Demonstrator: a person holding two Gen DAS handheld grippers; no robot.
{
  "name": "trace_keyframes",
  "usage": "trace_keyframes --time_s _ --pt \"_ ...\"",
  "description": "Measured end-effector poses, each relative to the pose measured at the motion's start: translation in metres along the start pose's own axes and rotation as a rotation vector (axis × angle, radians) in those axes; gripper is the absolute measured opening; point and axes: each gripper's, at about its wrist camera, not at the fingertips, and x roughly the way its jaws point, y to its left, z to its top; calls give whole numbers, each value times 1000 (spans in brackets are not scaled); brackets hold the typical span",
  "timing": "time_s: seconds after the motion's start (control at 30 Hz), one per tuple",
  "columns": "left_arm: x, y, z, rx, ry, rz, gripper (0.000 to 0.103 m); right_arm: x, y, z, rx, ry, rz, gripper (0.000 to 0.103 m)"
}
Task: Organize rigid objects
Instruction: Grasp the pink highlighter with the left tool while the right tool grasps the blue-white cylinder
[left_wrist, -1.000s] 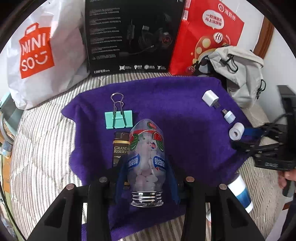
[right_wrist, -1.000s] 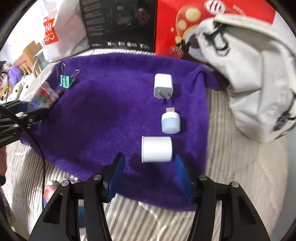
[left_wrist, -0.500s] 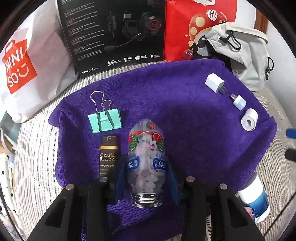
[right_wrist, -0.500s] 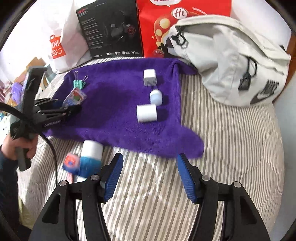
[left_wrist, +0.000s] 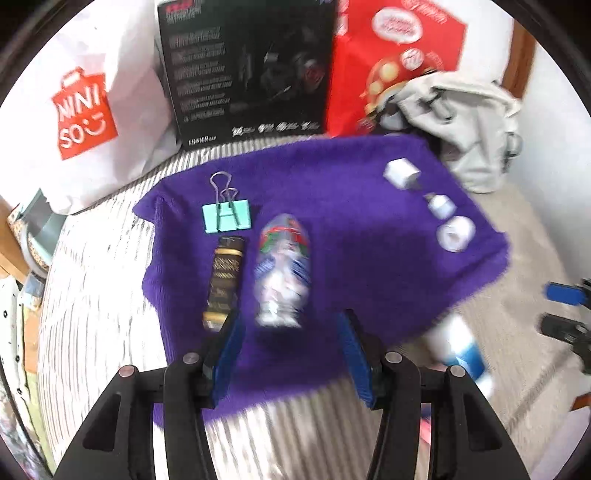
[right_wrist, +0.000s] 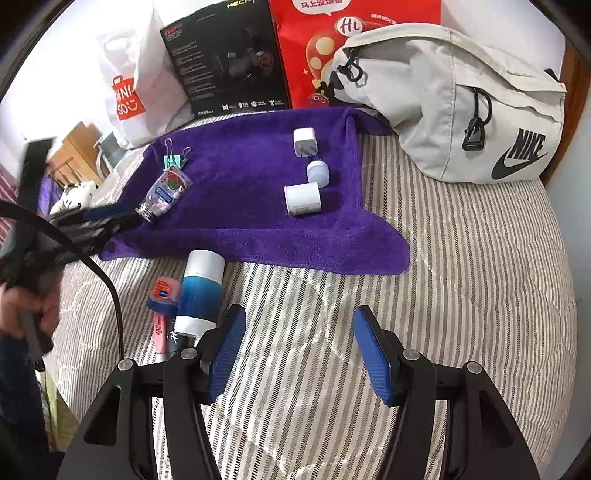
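Both tools stand open and hold nothing: the left tool (left_wrist: 290, 350) hovers just behind the candy bottle (left_wrist: 282, 269), which lies free on the towel, and the right tool (right_wrist: 299, 354) hangs over the bare striped bed (right_wrist: 461, 277), well apart from everything. On the bed lies the purple towel (right_wrist: 240, 173), and it seems to be the place where the things are collected. Six things lie on it already: at the left side the candy bottle, the dark lighter (left_wrist: 223, 282) just beside it and the green binder clip (left_wrist: 226, 218) beyond them; at the right side, in a short row, the white roll (right_wrist: 303, 198), the small USB light (right_wrist: 318, 172) and the white charger plug (right_wrist: 305, 142). I judge the task is more than half done. Off the towel, on the bed, there remain the blue-and-white bottle (right_wrist: 199, 291) and beside it some small items (right_wrist: 164, 295), an orange-and-blue one and a pink one, partly hidden by the bottle and the right tool, so I cannot name them. The left view is blurred, so labels are unreadable there.
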Motion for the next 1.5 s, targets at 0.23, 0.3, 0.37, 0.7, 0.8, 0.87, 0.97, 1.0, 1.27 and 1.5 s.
trace_keyframes --time_s 0.23,0.3,0.37,0.7,0.8,0.87,0.97,1.0,1.27,1.5 --pt "-13 -45 -57 25 61 -69 50 -3 -1 -12 11 11 12 61" --pt "-12 -53 -70 11 85 -132 50 -7 -1 -17 7 10 13 61" --pt "-6 -60 -75 15 104 -161 50 -8 -2 -22 9 15 8 61" --pt "-4 -62 -82 62 101 -65 53 -10 -3 -43 25 34 4 62" --pt "-4 -54 -82 51 112 -28 51 -6 -2 -42 31 40 9 62" --pt "-2 -54 -79 36 114 -68 51 -4 0 -41 28 44 12 62" --pt "-3 -61 -76 46 103 -89 51 -1 3 -40 13 52 14 62" --pt "-2 -65 -75 44 103 -102 51 0 5 -40 7 55 13 62" --pt "3 -83 -71 99 121 -73 55 8 1 -41 11 83 0 62" --pt "1 -62 -80 98 144 -21 59 9 -1 -41 15 84 8 62"
